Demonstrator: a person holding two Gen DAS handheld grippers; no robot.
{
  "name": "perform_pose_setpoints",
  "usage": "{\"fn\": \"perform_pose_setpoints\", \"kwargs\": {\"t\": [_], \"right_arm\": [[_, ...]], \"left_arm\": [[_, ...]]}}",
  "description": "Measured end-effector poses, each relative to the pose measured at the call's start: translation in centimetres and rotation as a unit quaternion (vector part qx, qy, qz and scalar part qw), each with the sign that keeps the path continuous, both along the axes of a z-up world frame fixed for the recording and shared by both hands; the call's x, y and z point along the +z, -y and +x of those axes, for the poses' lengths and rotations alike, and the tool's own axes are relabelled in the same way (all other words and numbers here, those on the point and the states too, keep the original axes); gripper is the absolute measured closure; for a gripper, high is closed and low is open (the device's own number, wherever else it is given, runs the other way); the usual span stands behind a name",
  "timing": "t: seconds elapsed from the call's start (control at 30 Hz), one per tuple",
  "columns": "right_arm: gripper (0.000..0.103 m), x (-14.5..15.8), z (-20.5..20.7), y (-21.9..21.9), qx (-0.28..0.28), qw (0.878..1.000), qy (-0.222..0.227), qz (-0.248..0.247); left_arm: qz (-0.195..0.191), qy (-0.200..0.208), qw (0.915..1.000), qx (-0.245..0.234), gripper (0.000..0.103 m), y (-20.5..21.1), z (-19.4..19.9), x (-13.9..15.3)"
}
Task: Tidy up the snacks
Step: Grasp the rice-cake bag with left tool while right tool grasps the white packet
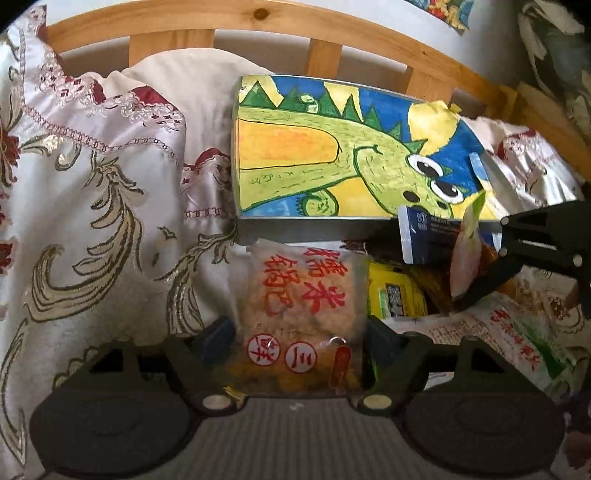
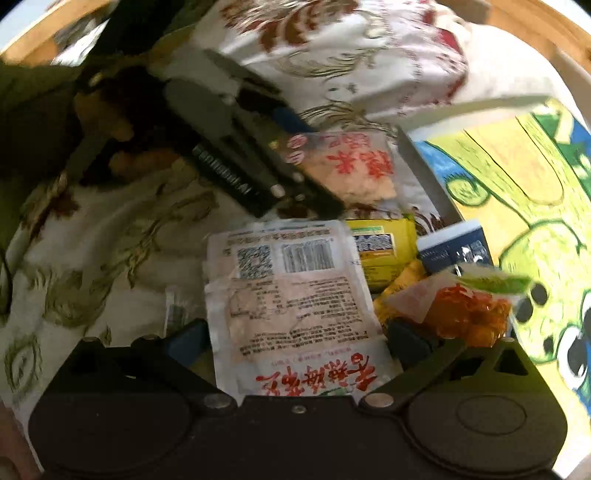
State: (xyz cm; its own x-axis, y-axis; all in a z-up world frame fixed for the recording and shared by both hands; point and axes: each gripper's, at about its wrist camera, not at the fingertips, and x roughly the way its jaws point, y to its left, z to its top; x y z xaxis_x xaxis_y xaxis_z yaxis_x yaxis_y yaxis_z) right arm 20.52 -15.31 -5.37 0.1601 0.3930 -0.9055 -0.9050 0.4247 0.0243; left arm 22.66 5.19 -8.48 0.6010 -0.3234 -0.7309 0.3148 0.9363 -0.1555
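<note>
A clear bag of rice crackers (image 1: pixel 299 295) with red characters lies on the embroidered cloth, and my left gripper (image 1: pixel 301 343) is shut on its near end, both pads against its sides. The right wrist view shows the same bag (image 2: pixel 351 170) with the left gripper's fingers (image 2: pixel 291 173) on it. My right gripper (image 2: pixel 297 343) stands open over a white printed packet (image 2: pixel 288 288), whose sides fall just inside the pads. One of its fingers (image 1: pixel 480 286) reaches down among the snacks. A yellow packet (image 2: pixel 380 247), a blue-and-white box (image 2: pixel 454 247) and a bag of orange sweets (image 2: pixel 465 314) lie beside it.
A box with a painted green dinosaur lid (image 1: pixel 314 155) lies just behind the snacks. The wooden bed rail (image 1: pixel 258 22) runs along the back. Crumpled embroidered cloth (image 1: pixel 92 184) covers the left side.
</note>
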Motion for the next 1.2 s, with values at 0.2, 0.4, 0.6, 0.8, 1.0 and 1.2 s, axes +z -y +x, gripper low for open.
{"fn": "perform_pose_setpoints", "kwargs": {"t": [0.2, 0.4, 0.6, 0.8, 1.0, 1.2], "right_arm": [[0.009, -0.2, -0.6, 0.5, -0.060, 0.998, 0.028, 0.021], [0.022, 0.1, -2.4, 0.4, -0.089, 0.994, 0.058, 0.030], [0.039, 0.7, -4.2, 0.7, -0.102, 0.991, 0.083, 0.040], [0.065, 1.4, -5.6, 0.6, -0.116, 0.983, 0.140, 0.041], [0.074, 0.7, -7.8, -0.8, -0.087, 0.964, 0.249, -0.026], [0.064, -1.0, -9.4, -1.4, -0.057, 0.942, 0.317, -0.096]], "left_arm": [[0.038, 0.000, 0.9992, 0.009, 0.032, 1.4, -0.8, 0.5], [0.032, -0.015, 0.9988, 0.033, 0.038, 1.3, -1.3, 1.0], [0.019, -0.033, 0.9983, 0.045, 0.038, 0.9, -2.3, 1.3], [0.003, -0.048, 0.9970, 0.061, 0.039, 0.6, -2.6, 1.6], [-0.007, -0.053, 0.9961, 0.070, 0.039, 0.4, -3.1, 1.7], [-0.029, -0.051, 0.9948, 0.083, 0.039, 0.2, -3.8, 1.7]]}}
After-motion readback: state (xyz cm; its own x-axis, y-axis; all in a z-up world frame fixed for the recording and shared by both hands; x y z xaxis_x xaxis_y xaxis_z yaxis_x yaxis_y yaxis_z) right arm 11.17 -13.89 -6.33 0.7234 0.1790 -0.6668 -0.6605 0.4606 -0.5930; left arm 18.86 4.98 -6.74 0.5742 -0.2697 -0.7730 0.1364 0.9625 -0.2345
